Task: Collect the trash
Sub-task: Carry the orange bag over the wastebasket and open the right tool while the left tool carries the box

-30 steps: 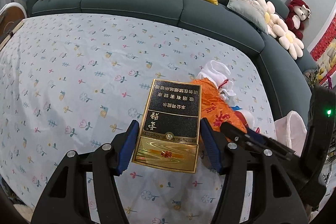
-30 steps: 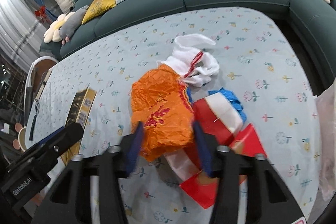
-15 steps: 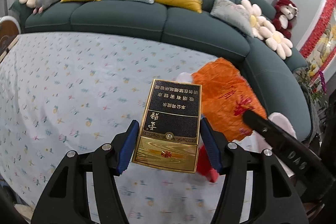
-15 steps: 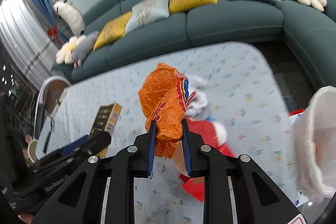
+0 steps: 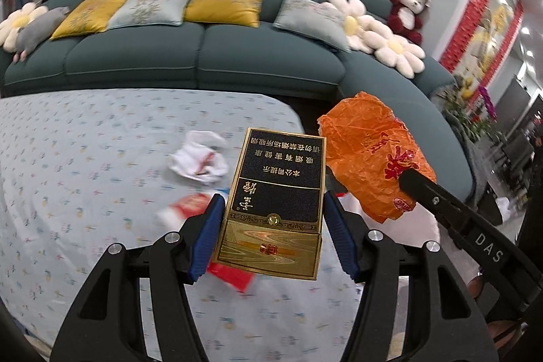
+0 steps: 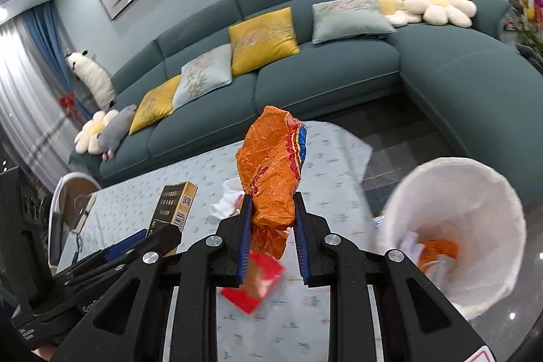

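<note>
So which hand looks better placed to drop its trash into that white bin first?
Probably the right. Its tongs hold the orange wrapper, with the lined bin open just beside them. The left tongs hold the black-and-gold box over the table, on the far side from the bin.

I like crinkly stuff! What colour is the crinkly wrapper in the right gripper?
Orange, with red and blue print; the wrapper shows best in the right wrist view.
</note>
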`<state>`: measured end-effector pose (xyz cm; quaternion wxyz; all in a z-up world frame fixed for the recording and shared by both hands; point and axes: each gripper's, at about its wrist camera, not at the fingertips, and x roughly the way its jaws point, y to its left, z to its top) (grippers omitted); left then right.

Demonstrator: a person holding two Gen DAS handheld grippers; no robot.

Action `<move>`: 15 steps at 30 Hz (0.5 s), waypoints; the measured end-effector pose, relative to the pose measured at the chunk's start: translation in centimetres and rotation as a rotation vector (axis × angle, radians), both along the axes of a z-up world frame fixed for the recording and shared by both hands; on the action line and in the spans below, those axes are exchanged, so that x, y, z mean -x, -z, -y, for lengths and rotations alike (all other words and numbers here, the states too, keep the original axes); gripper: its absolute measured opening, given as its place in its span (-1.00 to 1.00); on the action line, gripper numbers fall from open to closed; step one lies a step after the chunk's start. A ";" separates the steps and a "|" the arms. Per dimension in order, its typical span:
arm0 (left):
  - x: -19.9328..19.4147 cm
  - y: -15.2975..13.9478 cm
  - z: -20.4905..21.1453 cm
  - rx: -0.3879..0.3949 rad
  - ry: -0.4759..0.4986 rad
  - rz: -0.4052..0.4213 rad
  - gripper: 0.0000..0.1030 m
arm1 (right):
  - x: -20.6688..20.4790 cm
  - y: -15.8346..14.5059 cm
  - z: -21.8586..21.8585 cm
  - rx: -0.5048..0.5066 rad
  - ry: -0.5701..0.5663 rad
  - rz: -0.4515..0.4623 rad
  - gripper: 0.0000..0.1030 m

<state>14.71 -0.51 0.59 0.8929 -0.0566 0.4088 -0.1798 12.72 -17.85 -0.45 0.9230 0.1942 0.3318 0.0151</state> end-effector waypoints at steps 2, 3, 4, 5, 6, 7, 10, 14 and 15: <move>0.4 0.1 1.7 -0.005 0.029 0.000 0.10 | 0.8 0.1 1.3 0.000 0.022 0.000 -0.58; 0.6 0.1 2.5 -0.006 0.043 -0.001 0.10 | 1.2 0.2 1.9 0.000 0.032 -0.001 -0.58; 0.7 0.1 3.2 -0.007 0.055 -0.003 0.10 | 1.6 0.3 2.5 -0.001 0.043 -0.002 -0.58; 0.8 0.1 3.6 -0.008 0.066 -0.004 0.10 | 2.0 0.4 3.2 -0.002 0.055 -0.004 -0.58; 0.9 0.2 4.6 -0.010 0.082 -0.006 0.10 | 2.4 0.6 3.8 -0.002 0.066 -0.005 -0.58; 1.1 0.4 5.5 -0.011 0.099 -0.008 0.10 | 2.8 0.8 4.6 -0.002 0.079 -0.008 -0.58; 1.5 0.7 7.7 -0.016 0.143 -0.019 0.10 | 3.7 1.2 6.2 -0.004 0.108 -0.013 -0.58; 2.0 1.5 10.5 -0.024 0.203 -0.038 0.10 | 4.8 2.0 8.8 -0.007 0.155 -0.023 -0.58; 2.1 1.7 11.4 -0.026 0.219 -0.042 0.10 | 5.0 2.2 9.1 -0.007 0.163 -0.026 -0.58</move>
